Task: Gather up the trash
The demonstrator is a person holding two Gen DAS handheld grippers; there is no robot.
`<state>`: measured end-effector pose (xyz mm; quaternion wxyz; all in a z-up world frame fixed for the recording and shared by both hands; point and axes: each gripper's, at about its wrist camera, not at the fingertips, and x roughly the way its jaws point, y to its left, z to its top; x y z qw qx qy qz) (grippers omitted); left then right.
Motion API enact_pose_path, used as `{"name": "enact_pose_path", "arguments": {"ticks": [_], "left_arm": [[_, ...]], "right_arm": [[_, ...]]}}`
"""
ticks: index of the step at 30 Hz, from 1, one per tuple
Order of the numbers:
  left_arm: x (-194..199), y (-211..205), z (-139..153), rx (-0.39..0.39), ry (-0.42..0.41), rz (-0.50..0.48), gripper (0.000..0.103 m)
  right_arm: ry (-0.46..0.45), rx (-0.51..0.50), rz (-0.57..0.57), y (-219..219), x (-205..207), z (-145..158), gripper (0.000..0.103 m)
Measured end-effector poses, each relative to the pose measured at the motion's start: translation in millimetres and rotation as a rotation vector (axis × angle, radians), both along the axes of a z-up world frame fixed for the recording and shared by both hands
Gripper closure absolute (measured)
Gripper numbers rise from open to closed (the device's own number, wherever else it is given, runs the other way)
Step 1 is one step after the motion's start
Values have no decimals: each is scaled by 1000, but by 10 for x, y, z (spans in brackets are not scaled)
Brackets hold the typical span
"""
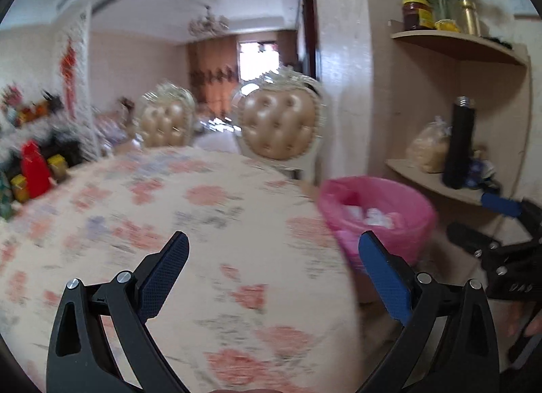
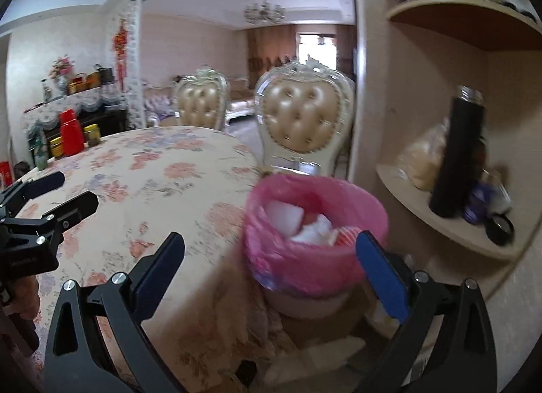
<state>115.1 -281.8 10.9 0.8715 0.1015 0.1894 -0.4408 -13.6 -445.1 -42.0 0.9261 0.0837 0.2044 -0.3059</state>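
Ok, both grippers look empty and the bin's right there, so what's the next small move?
Probably swing the right gripper back over the table to look for more trash. Its jaws stand wide open with nothing between them, the left gripper is open and empty too, and the pink-lined bin already holds white scraps. No loose trash shows on the visible cloth.
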Motion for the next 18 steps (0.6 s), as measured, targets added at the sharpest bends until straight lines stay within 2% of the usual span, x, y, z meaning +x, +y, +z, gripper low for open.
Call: {"name": "enact_pose_path", "arguments": {"ticks": [2,5,12,18], "left_arm": [[-12,-65,-28,-19,34,-30,7],[-38,-125,-45,-17,34,-38,7],[-56,-11,-13,-71,66,-68,7],[-148,-35,-58,-53,56,-107,7]], "right_arm": [[-10,-4,-38,-20,-71,24,5],[-4,-20,-56,-17,-129,71,5],[-18,-18,-70,10,-237,99,5],[-18,-25,-63,75,-217,111,5]]}}
